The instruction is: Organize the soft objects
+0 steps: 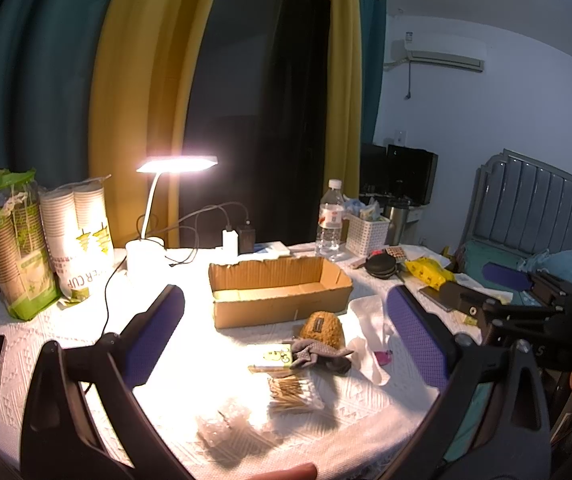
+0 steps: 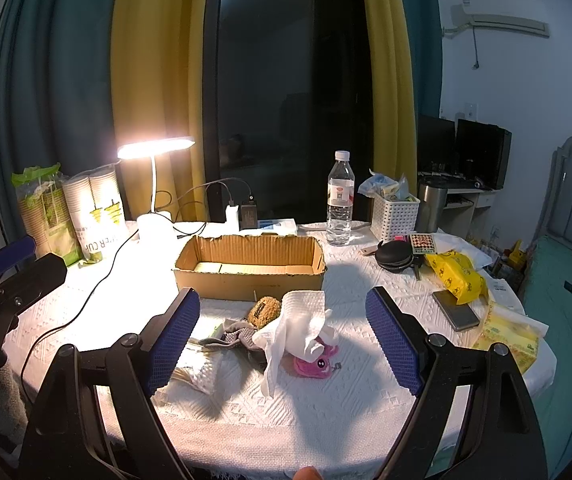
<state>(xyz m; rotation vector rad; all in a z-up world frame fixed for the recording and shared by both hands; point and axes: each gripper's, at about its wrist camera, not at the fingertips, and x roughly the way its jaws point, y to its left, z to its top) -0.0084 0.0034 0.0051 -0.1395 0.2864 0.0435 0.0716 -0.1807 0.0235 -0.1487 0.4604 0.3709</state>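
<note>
Both grippers, left (image 1: 286,344) and right (image 2: 283,344), are held wide apart, empty, above the crumpled white cloth (image 2: 302,320) near the open brown cardboard box (image 2: 249,266).

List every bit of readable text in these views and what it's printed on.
"ER CUP", turned sideways: white paper cup sleeve.
"50", turned sideways: green cup sleeve.
Water bottle label: too small to read.
Air conditioner sticker: blurred.
Yellow packet: print unreadable.
</note>
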